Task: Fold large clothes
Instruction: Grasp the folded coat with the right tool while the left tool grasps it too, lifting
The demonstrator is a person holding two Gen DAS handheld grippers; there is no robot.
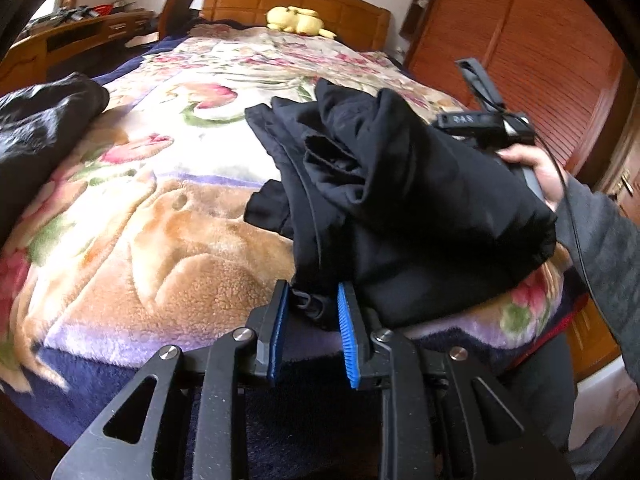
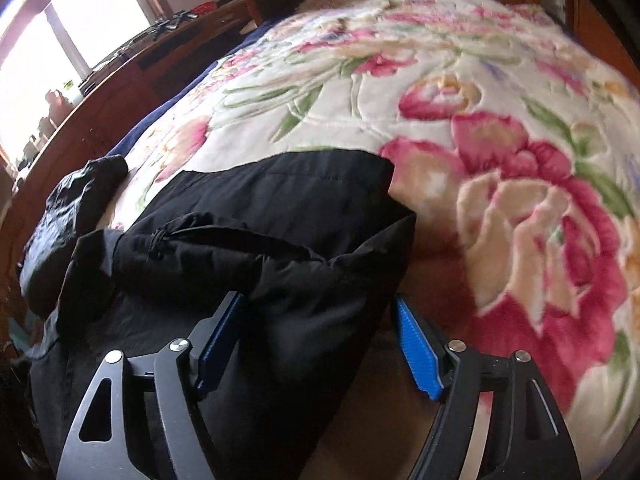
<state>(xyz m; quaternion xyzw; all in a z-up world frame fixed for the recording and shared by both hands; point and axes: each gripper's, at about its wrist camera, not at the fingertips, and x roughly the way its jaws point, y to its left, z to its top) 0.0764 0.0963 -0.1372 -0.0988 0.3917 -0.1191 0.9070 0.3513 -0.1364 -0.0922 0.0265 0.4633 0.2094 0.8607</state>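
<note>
Mostly folded, black jacket [image 1: 400, 200] lies on bed [image 1: 160, 208] ahead of both. Left hand-held gripper [image 1: 312, 320] narrow, pinching its hem; right hand-held gripper [image 2: 320, 344] wide, unloaded. Soft, puffy, slippery; grab hem.

We see our left gripper [image 1: 313, 320] near the foot of the bed, its blue pads closed on a small bunched edge of the black garment [image 1: 400, 200]. The garment lies heaped on the floral blanket [image 1: 160, 200]. At the right, a hand [image 1: 536, 172] holds the other gripper behind the heap.
</note>
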